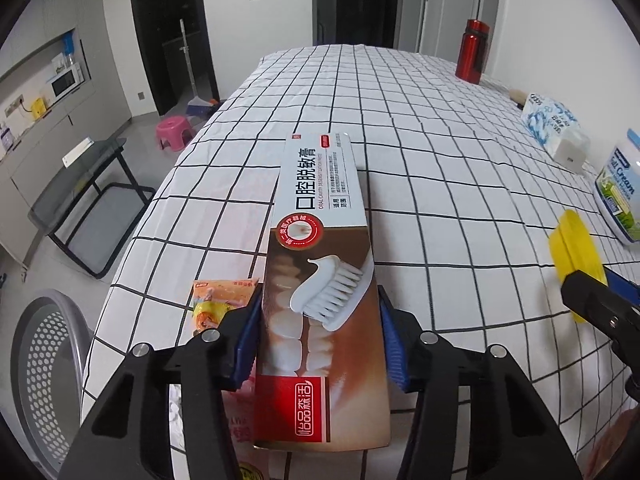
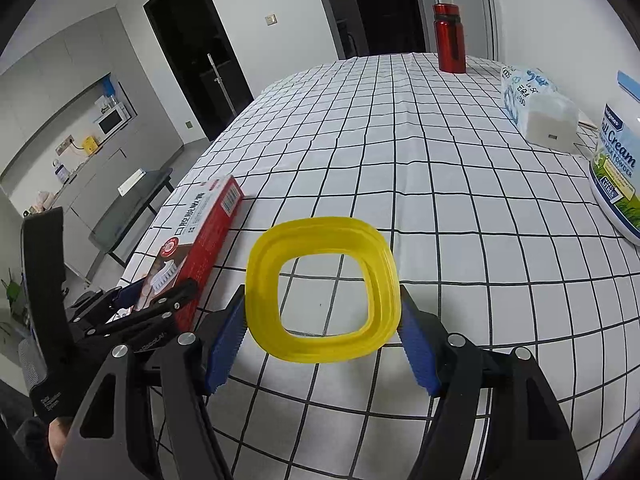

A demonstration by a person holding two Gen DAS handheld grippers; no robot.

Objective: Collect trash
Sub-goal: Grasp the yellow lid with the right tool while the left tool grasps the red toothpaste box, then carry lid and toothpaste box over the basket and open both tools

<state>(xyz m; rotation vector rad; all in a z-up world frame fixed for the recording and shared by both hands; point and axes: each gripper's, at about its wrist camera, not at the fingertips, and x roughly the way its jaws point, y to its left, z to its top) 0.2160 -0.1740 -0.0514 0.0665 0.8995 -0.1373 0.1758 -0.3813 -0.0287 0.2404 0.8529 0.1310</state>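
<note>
A: Left gripper [image 1: 320,336] pinches a long cardboard toothpaste box [image 1: 320,280], white at the far end and red-brown nearer, across its near half. Both blue pads [image 1: 246,340] sit flat against the long sides, and the box points toward twelve o'clock over the white, black-gridded cloth surface [image 1: 440,160].

B: And the right gripper [image 2: 322,332] clamps a yellow, rounded-square plastic ring [image 2: 320,292] by its outer edges. The cloth shows through the hole.

A: The grey perforated waste bin [image 1: 44,360] stands on the floor at about eight o'clock of the left gripper, just off the surface edge. A small orange snack wrapper [image 1: 216,300] lies at ten o'clock of it, near that edge and not yet collected.

B: The risk, to my eye, is the box. Held near one end, its long far part could lever down and slip or twist between the pads when swung toward the bin.

A: A hollow carton may also cave under a hard squeeze. The far end could sweep the wrapper off the edge too.

B: The ring is thin and slick, held edge-on. A tilt might pop it loose and set it rolling toward the milk-powder tub [image 2: 616,184] at two o'clock.
</note>
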